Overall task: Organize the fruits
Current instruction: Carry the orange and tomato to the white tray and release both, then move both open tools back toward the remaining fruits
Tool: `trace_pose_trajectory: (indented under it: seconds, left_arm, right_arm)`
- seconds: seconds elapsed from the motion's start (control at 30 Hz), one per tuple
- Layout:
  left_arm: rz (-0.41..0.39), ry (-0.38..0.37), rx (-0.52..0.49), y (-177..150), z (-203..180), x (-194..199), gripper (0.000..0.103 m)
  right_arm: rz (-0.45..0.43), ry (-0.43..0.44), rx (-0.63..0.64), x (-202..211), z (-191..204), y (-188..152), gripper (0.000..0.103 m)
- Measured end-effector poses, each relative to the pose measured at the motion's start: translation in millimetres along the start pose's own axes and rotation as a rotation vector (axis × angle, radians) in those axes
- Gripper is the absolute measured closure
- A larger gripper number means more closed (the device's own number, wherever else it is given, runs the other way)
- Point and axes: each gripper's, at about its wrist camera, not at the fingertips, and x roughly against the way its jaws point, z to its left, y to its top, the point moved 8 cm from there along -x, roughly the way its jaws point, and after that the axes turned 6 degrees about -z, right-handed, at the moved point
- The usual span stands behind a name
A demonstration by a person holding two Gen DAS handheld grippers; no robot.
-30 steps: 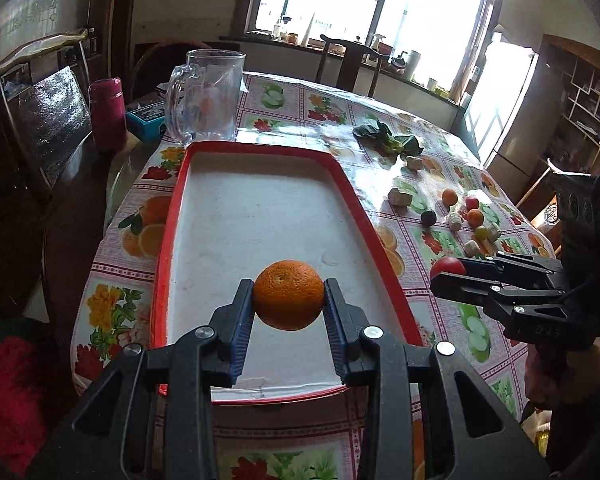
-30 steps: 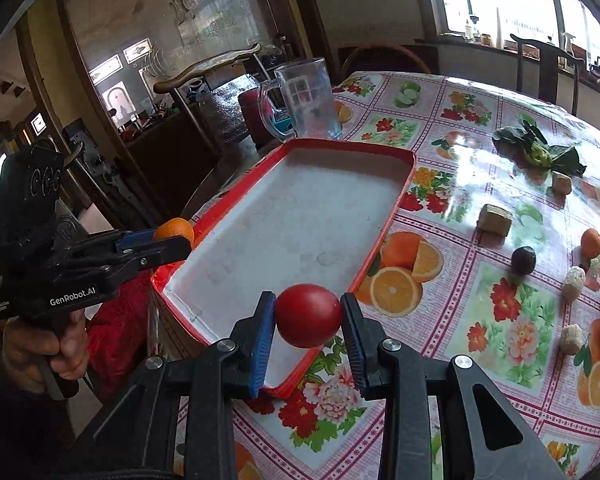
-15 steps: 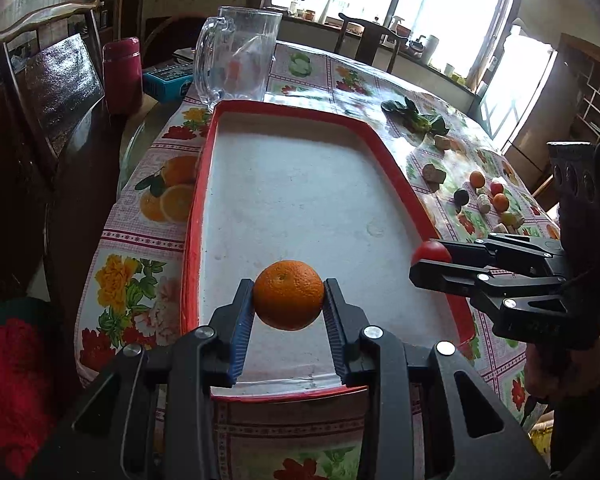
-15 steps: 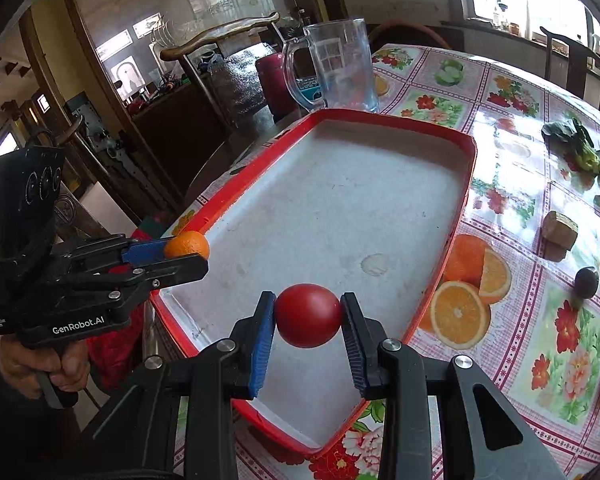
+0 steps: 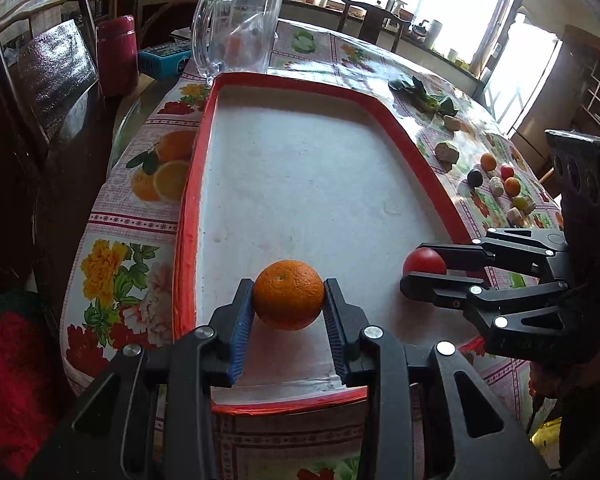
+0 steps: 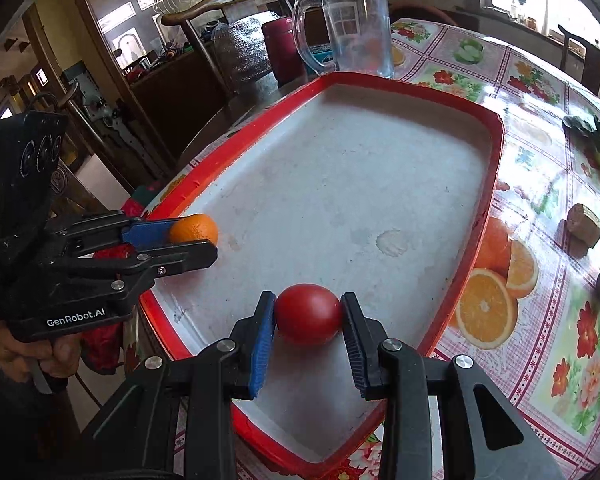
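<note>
the round table (image 5: pixel 308 46) fills both views, dressed in a glossy cloth printed with flowers and orange slices. on it sits the big red-rimmed tray (image 5: pixel 188 216), its pale floor bare in the middle. beyond the tray's far edge stands a clear glass mug (image 5: pixel 236 30), a dark red flask (image 5: pixel 117 54) off to its side near a wooden chair (image 5: pixel 40 60).

here's the left gripper (image 5: pixel 288 306), low over the near end of the tray, both blue pads pressed against an orange (image 5: pixel 288 300). firmly clamped. across from it the right gripper (image 6: pixel 309 316) hangs over the tray's near corner with a red tomato (image 6: pixel 309 314) between its fingers; the left pad touches the fruit, the right sits tight at its side, so the tomato is held. whether either fruit touches the tray floor, i cannot tell.

out on the cloth past the tray's long side, a scatter of small fruits (image 5: pixel 500 184) waits near a brown block (image 6: pixel 584 224) and a leafy green sprig (image 5: pixel 424 94).
</note>
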Motion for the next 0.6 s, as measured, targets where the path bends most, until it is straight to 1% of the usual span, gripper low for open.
trace_pose_trajectory:
  seconds: [0.07, 0.2, 0.23, 0.27, 0.3, 0.33, 0.37, 0.6]
  left_arm:
    - [0.01, 0.009, -0.009, -0.5, -1.2, -1.6, 0.071]
    - [0.024, 0.0, 0.002, -1.0, -1.6, -1.4, 0.071]
    - [0.023, 0.001, 0.003, -0.9, -1.0, -0.2, 0.069]
    - [0.018, 0.004, 0.002, -0.1, -1.2, 1.5, 0.063]
    - [0.011, 0.012, 0.001, 0.9, -1.2, 3.6, 0.054]
    - [0.002, 0.02, -0.001, 2.2, -0.9, 6.2, 0.051]
    - [-0.007, 0.022, -0.002, 3.3, -0.1, 9.0, 0.049]
    - [-0.03, 0.032, -0.001, 10.1, -1.1, 19.3, 0.049]
  right_arm:
    - [-0.001, 0.008, -0.004, 1.2, 0.2, 0.4, 0.065]
    - [-0.027, 0.001, -0.001, 9.4, -0.9, 2.6, 0.051]
    - [-0.034, 0.001, -0.001, 12.4, -1.2, 3.3, 0.05]
    - [-0.041, 0.004, -0.004, 15.6, -1.9, 3.6, 0.05]
    - [-0.048, 0.006, -0.007, 19.1, -2.5, 4.2, 0.05]
    - [-0.056, 0.006, -0.01, 22.7, -3.4, 5.1, 0.05]
    - [-0.065, 0.004, -0.014, 26.8, -4.7, 5.8, 0.05]
    - [-0.129, -0.01, -0.049, 59.8, -18.2, 4.4, 0.05]
